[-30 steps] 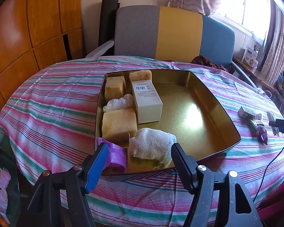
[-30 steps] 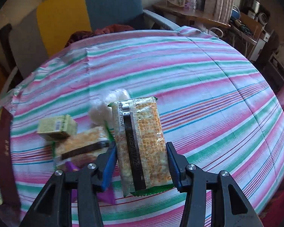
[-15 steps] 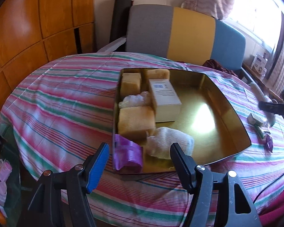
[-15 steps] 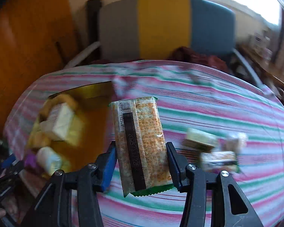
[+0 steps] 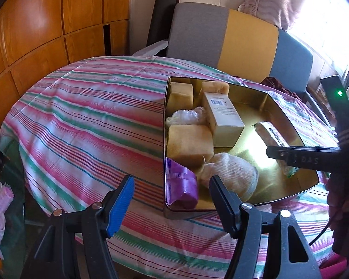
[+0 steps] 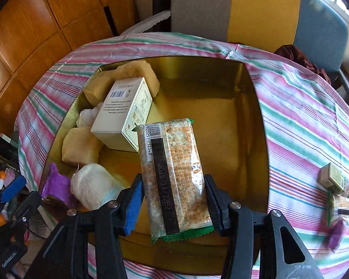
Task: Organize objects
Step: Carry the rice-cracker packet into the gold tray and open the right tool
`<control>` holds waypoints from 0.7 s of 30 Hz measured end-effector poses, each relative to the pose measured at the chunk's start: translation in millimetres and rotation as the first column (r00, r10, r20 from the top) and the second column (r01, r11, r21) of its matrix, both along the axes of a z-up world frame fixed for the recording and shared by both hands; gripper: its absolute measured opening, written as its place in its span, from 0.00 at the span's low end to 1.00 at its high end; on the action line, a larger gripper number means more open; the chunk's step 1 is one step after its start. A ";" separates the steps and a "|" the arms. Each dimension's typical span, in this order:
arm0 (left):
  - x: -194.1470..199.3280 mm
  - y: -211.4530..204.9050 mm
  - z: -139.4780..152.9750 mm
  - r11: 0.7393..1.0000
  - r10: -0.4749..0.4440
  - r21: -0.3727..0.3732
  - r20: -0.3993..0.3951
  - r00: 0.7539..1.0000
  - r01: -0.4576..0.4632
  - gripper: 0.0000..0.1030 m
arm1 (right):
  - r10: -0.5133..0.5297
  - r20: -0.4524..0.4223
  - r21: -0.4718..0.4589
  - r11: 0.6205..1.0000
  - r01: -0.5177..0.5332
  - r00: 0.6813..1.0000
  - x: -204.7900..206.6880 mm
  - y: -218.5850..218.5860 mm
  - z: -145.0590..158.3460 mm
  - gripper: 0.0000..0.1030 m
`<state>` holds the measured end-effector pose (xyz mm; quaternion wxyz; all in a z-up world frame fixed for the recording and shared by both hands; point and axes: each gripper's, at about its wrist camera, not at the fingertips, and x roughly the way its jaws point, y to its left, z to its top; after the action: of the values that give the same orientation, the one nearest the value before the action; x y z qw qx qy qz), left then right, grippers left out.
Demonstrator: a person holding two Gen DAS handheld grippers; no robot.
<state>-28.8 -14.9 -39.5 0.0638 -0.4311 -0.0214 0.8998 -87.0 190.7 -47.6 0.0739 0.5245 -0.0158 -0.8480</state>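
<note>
- The flat rectangular clear-plastic snack packet with orange print and a green serrated edge looks light and slightly crinkly; its film is probably slick, and the contents seem brittle enough to crush under a hard squeeze.
- The best hold is across its narrow width near the lower end, which is where the right gripper pinches it, pads pressing both long edges.
- A black band with a printed date runs down the packet, and a barcode sits at its top corner.
- The packet hangs over the bare right half of the shallow gold metal tin, just beside the white cardboard box with a barcode.
- The left gripper is spread with nothing between its pads, hovering at the tin's near corner by the purple foil wrapper and the white rolled cloth bundle.
- Glare hides part of the tin floor, so contact there is unclear.
</note>
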 end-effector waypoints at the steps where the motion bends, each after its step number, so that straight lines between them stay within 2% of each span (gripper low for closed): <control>1: -0.1 -0.1 -0.8 1.000 0.001 -0.001 0.003 1.000 -0.001 0.66 | -0.004 0.010 0.000 1.000 0.004 1.000 -1.9 -1.5 -3.3 0.49; 9: -0.5 -2.9 1.9 1.000 0.012 -0.008 -0.009 1.000 -0.012 0.66 | 0.000 0.080 -0.041 0.999 0.003 0.997 -2.8 -14.9 -28.9 0.51; 12: 0.2 -3.4 3.5 1.000 0.017 -0.013 -0.016 1.000 -0.017 0.66 | 0.034 0.076 -0.074 0.997 -0.028 0.997 2.4 -19.4 -29.1 0.51; 17: 1.9 -2.2 7.6 1.000 0.015 -0.015 -0.030 0.999 -0.016 0.66 | 0.023 0.071 -0.106 0.994 -0.015 0.997 8.1 -12.0 -27.6 0.52; 19: 2.9 -0.8 8.8 1.000 0.010 -0.017 -0.033 0.999 -0.011 0.66 | 0.014 0.055 -0.118 0.993 -0.007 0.998 11.6 -6.2 -23.7 0.60; 21: 2.8 0.4 9.1 1.000 0.005 -0.016 -0.034 0.999 -0.006 0.66 | 0.005 0.036 -0.128 0.992 0.000 0.999 15.3 0.3 -18.7 0.62</control>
<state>-25.9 -14.5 -30.4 0.0582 -0.4161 -0.0142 0.9073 -71.7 191.0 -66.3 0.1083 0.5341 -0.0710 -0.8354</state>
